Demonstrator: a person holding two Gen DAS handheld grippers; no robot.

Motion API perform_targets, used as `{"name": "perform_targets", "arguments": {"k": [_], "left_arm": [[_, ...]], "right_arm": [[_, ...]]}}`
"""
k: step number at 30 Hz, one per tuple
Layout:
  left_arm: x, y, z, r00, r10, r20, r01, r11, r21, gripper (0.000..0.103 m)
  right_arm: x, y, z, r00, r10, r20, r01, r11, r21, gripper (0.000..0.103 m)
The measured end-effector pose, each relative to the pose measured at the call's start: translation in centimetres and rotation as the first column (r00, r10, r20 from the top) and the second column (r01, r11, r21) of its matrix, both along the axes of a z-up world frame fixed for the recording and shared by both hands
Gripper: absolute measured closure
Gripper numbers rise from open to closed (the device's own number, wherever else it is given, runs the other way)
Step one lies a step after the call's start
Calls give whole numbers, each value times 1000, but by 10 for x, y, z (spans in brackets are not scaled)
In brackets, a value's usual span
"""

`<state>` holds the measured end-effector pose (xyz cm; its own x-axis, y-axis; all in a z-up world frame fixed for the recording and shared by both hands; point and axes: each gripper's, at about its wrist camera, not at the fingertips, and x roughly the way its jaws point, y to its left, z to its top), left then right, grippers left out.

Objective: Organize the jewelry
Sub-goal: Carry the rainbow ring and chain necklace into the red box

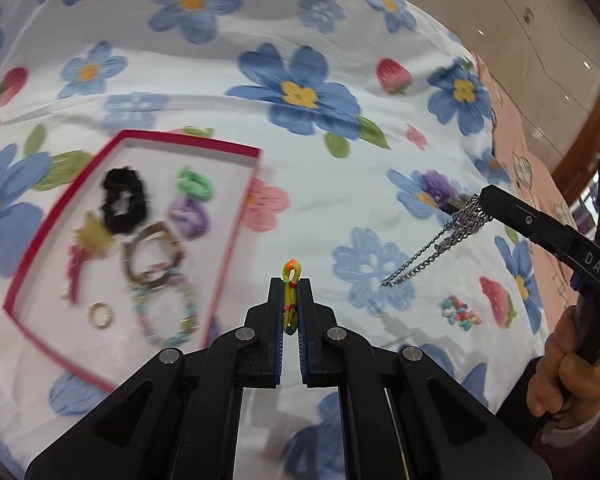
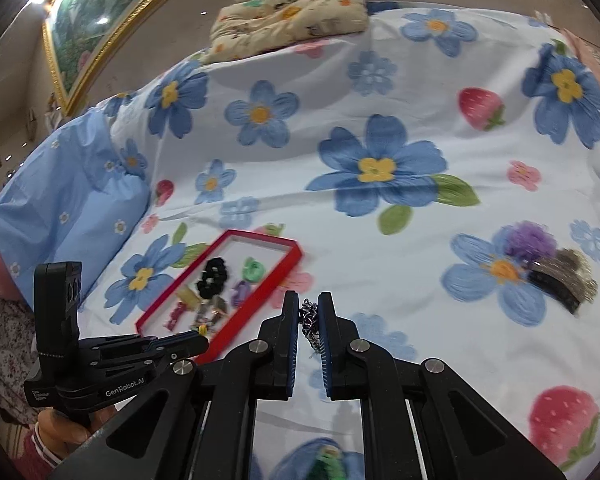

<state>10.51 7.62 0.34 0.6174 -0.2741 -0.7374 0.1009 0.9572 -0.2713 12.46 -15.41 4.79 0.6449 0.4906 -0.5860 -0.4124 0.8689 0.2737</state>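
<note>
Left tongs (image 1: 291, 300): closed on a yellow-orange loom-band bracelet (image 1: 291, 294), its long axis running along the fingers; the red-rimmed jewelry tray (image 1: 236, 216) lies on the bed just ahead and to the left, nearer these tongs. Right tongs (image 2: 309, 320): pinched on a silver chain (image 1: 440, 246) hanging clear above the bedsheet (image 1: 320, 200), with the tray well to their left.
</note>
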Motion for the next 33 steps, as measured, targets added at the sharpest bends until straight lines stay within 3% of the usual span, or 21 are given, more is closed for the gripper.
{"name": "perform_targets", "arguments": {"k": [11,22,33], "left_arm": [[-23,75,1,990,141,5,-141,990,-11,98],[-29,122,-11,976,216,-20,-216,976,-4,98],[-14,139,-38,972,221,-86,-220,975,23,98]], "right_arm": [[-3,69,13,992,128,24,-128,992,9,94],[-10,142,16,963,268,27,-268,963,23,94],[-9,190,-21,936,348,-61,-348,938,14,94]]}}
